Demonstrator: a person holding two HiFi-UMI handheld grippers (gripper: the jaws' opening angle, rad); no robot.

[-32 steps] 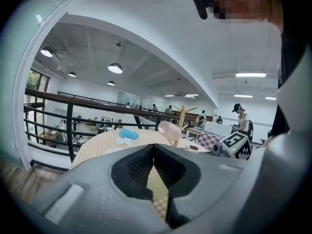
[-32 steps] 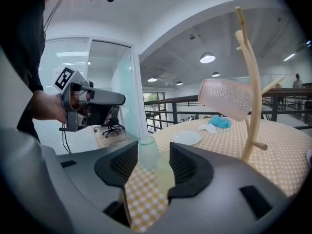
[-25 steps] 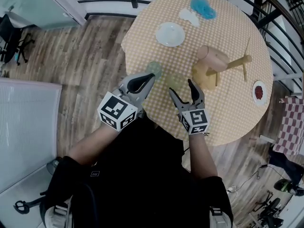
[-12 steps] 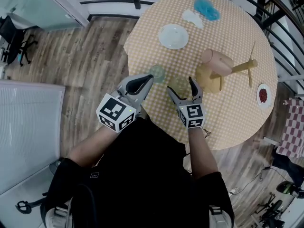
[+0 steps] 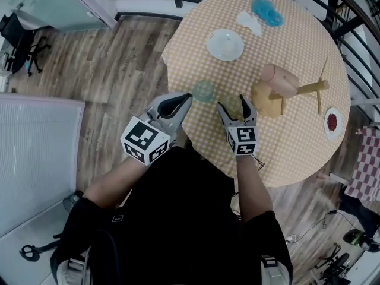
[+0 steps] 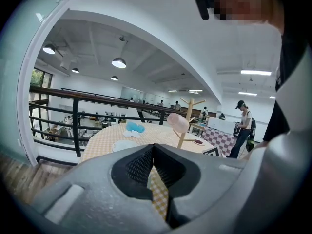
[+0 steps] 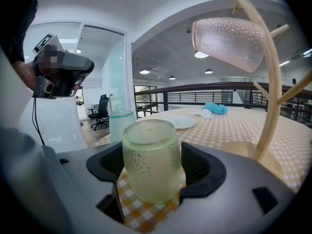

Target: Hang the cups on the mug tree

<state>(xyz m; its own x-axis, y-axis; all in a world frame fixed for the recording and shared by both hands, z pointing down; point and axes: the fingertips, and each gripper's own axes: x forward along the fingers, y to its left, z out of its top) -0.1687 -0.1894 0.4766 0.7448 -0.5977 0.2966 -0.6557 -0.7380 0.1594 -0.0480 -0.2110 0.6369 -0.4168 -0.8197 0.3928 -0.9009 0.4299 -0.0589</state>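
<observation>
A pale green cup (image 5: 233,103) (image 7: 151,162) stands on the checked table (image 5: 297,153) between the jaws of my right gripper (image 5: 233,108) (image 7: 152,172). The jaws have just been closing, and the pads lie against the cup's sides. A blue-green cup (image 5: 203,91) (image 7: 120,126) stands to its left. The wooden mug tree (image 5: 284,96) (image 7: 271,106) carries a pink cup (image 5: 277,79) (image 7: 229,35) mouth down on one peg. My left gripper (image 5: 187,98) (image 6: 153,149) is shut and empty, hovering at the table's near edge beside the blue-green cup.
A white plate (image 5: 225,44), a white cloth (image 5: 250,21) and a blue cloth (image 5: 266,10) lie at the far side. A small red dish (image 5: 331,122) sits at the right edge. A black railing (image 6: 73,111) borders the table; a person (image 6: 242,128) stands far behind.
My right gripper has moved forward and down, so the green cup now stands between its jaws. The left gripper has barely shifted. The head view has drifted.
</observation>
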